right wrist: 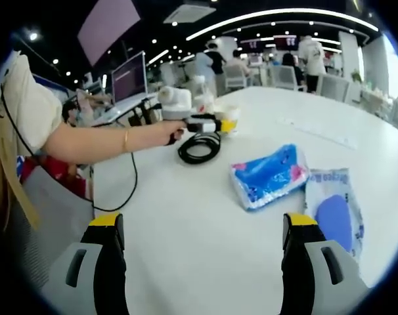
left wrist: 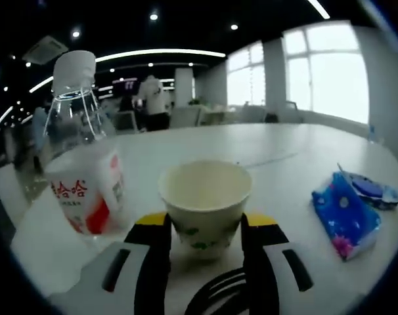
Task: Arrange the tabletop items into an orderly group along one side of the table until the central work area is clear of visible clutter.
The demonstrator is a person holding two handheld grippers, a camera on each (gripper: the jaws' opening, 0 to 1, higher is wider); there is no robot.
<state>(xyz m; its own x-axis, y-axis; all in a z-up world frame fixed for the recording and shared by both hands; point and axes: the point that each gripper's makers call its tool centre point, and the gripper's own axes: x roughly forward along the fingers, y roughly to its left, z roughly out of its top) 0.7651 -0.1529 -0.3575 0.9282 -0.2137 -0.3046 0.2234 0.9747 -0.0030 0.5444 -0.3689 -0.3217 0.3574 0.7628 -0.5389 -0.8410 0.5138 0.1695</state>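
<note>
- White table [right wrist: 186,243]: the largest item, carrying every object. Its central area is not yet clear.
- Clear water bottle [left wrist: 81,151] with white cap and red-and-white label: stands upright just beside the paper cup, on its left in the left gripper view.
- Blue tissue pack [right wrist: 270,175]: lies flat near the table centre, just beside the wipes packet, ahead of the right gripper.
- Wipes packet [right wrist: 333,210] with blue oval flap: lies flat near the right gripper's right jaw.
- Left gripper [left wrist: 204,236]: jaws sit on either side of the paper cup [left wrist: 205,200], touching or nearly touching its lower wall; judged closed on the cup. In the right gripper view it is held by a hand [right wrist: 175,131] at the far side of the table.
- Right gripper [right wrist: 204,239]: jaws spread wide, holding nothing.
- Risk: excess jaw pressure may crush the thin cup wall.
- Risk: moving the cup sideways may knock the adjacent bottle over, since the bottle is tall and narrow.
- Risk: the black cable [right wrist: 199,146] trailing below the left gripper may snag nearby items.
</note>
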